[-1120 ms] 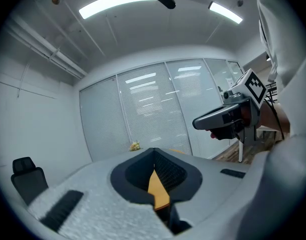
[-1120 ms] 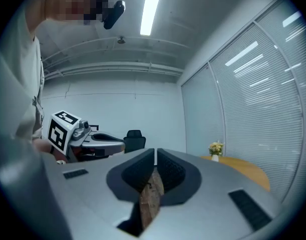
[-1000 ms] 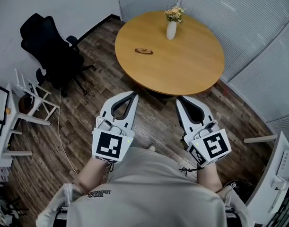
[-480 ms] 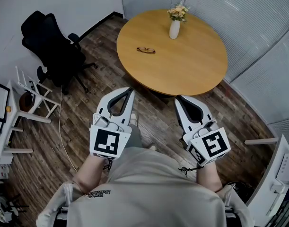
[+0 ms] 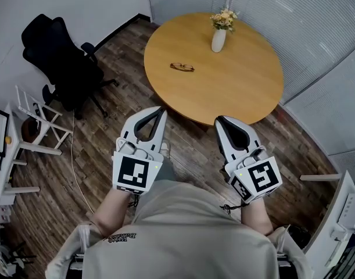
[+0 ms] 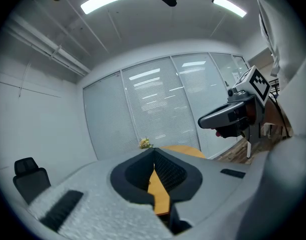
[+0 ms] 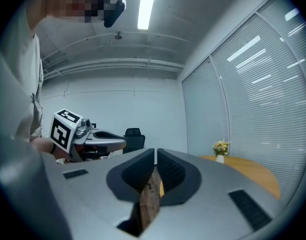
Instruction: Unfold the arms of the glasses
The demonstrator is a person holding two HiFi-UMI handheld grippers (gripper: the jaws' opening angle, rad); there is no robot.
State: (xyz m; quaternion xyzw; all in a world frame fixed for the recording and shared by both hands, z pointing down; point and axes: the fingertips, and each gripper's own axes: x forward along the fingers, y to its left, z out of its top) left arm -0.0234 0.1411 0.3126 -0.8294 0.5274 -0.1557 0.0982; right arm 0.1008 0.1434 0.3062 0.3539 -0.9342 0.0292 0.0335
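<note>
A pair of dark-framed glasses (image 5: 182, 67) lies folded on the round wooden table (image 5: 235, 92), left of its middle. My left gripper (image 5: 159, 110) is held over the floor short of the table's near edge, jaws together and empty. My right gripper (image 5: 219, 120) is beside it, also short of the table, its jaws closed with nothing between them. In the left gripper view the left gripper (image 6: 154, 152) points level at the table (image 6: 185, 150); the right gripper view shows the right gripper (image 7: 156, 154) with only a thin slit between its jaws.
A white vase of flowers (image 5: 219, 34) stands at the table's far side. A black office chair (image 5: 61, 57) is at the left by the wall, a white rack (image 5: 32, 124) below it. Blinds-covered glass walls (image 5: 316, 34) curve behind the table. The floor is dark wood.
The table and glasses have shifted slightly nearer and to the right in the head view as I moved forward. Both grippers stay closed, side by side.
</note>
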